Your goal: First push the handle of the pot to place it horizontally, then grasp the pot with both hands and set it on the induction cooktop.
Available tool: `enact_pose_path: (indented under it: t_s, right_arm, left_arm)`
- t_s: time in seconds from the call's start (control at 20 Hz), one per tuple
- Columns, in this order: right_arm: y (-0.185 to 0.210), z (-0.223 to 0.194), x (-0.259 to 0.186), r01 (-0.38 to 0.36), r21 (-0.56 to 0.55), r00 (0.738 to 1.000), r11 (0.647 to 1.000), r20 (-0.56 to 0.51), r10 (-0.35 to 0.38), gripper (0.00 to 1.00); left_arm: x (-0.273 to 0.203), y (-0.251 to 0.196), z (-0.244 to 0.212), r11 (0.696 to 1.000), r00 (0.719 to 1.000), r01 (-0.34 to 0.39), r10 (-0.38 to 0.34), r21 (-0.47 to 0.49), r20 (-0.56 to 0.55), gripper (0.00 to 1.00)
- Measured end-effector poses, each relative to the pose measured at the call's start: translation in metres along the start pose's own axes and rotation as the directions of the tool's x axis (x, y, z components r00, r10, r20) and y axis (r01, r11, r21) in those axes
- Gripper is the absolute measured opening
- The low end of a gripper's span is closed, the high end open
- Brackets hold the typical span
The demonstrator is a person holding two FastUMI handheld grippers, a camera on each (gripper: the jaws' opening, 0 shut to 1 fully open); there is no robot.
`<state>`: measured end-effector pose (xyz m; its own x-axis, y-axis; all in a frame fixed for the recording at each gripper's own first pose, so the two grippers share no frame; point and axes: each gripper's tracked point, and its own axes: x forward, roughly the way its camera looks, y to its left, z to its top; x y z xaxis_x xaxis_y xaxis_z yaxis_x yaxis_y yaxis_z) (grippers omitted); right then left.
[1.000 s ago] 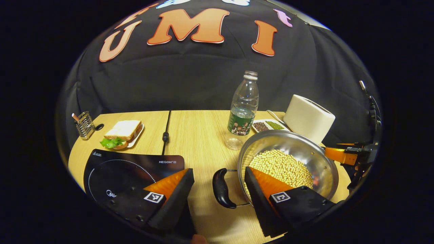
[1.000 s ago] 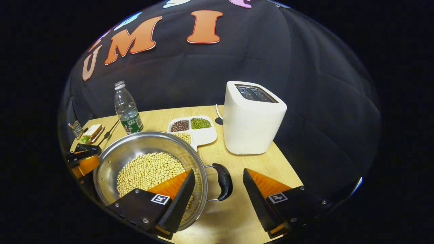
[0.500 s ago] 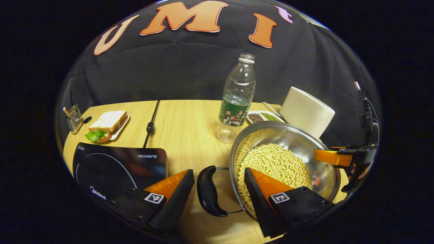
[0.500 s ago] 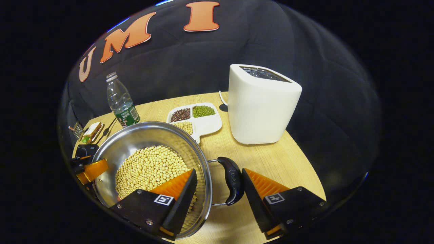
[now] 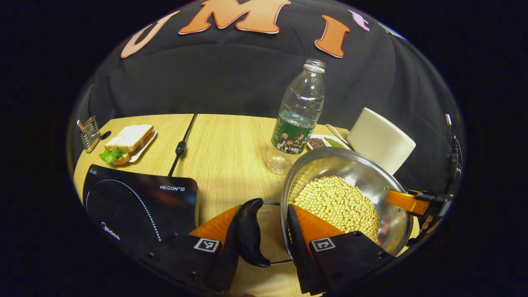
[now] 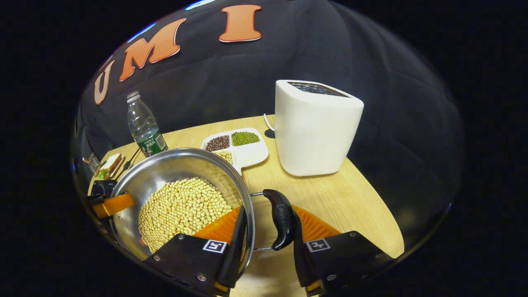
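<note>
While straddling the pot (image 5: 350,194) rim, left gripper (image 5: 260,243) narrowed: one finger just outside the black handle (image 5: 249,233), the other inside over the soybeans (image 5: 338,202); full pinch impossible to confirm. Right gripper (image 6: 266,235) likewise: one finger inside the pot (image 6: 177,173), the other against the outer side of its handle (image 6: 280,218). Beyond the fingers, cooktop (image 5: 140,206) to the left; tray (image 6: 241,148) with three kinds of beans.
</note>
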<state>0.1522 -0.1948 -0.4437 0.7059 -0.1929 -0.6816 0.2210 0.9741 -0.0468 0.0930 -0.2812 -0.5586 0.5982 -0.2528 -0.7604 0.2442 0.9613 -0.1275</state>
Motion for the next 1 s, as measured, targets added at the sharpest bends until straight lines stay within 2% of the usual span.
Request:
enact_pose_path:
  t_s: [0.1, 0.2, 0.25, 0.3, 0.4, 0.45, 0.5, 0.6, 0.65, 0.85, 1.0]
  right_arm:
    - [0.001, -0.010, -0.011, -0.002, 0.016, 0.999, 1.000, -0.033, 0.002, 0.50]
    - [0.005, -0.019, -0.027, 0.007, 0.029, 0.998, 1.000, -0.062, -0.005, 0.49]
    - [0.009, -0.016, -0.037, 0.007, 0.035, 0.999, 0.999, -0.052, -0.005, 0.45]
    - [0.014, -0.010, -0.046, 0.004, 0.032, 0.999, 0.999, -0.034, -0.003, 0.49]
    - [0.025, 0.004, -0.065, -0.012, 0.022, 1.000, 1.000, 0.001, 0.012, 0.49]
    - [0.030, 0.009, -0.075, -0.022, 0.024, 1.000, 0.999, -0.001, 0.022, 0.49]
    - [0.035, 0.015, -0.086, -0.028, 0.028, 1.000, 0.999, 0.003, 0.028, 0.49]
    - [0.045, 0.025, -0.105, -0.033, 0.021, 0.999, 0.999, 0.035, 0.032, 0.49]
    - [0.051, 0.030, -0.114, -0.034, 0.017, 0.998, 0.999, 0.049, 0.033, 0.49]
    - [0.083, 0.036, -0.136, -0.056, 0.006, 0.996, 0.998, 0.065, 0.056, 0.49]
    - [0.114, 0.034, -0.151, -0.084, -0.008, 0.994, 0.996, 0.073, 0.084, 0.49]
  left_arm:
    - [-0.007, 0.000, -0.005, 1.000, 1.000, -0.016, 0.016, -0.003, -0.021, 0.63]
    - [-0.029, 0.006, -0.010, 0.999, 0.999, -0.032, 0.032, 0.004, -0.042, 0.63]
    - [-0.037, 0.010, -0.008, 0.999, 0.999, -0.035, 0.036, 0.015, -0.041, 0.63]
    - [-0.047, 0.012, 0.000, 0.999, 0.999, -0.034, 0.034, 0.023, -0.019, 0.63]
    - [-0.068, 0.017, 0.019, 0.999, 0.999, -0.036, 0.035, 0.034, 0.032, 0.62]
    - [-0.079, 0.021, 0.026, 0.999, 0.998, -0.038, 0.037, 0.032, 0.044, 0.67]
    - [-0.091, 0.024, 0.033, 0.999, 0.998, -0.039, 0.037, 0.030, 0.055, 0.64]
    - [-0.110, 0.031, 0.048, 0.999, 0.996, -0.039, 0.036, 0.032, 0.082, 0.67]
    - [-0.121, 0.036, 0.053, 0.999, 0.995, -0.038, 0.035, 0.032, 0.095, 0.64]
    - [-0.156, 0.062, 0.063, 0.999, 0.993, -0.052, 0.050, 0.011, 0.108, 0.61]
    - [-0.182, 0.091, 0.064, 0.997, 0.989, -0.073, 0.073, -0.007, 0.125, 0.64]
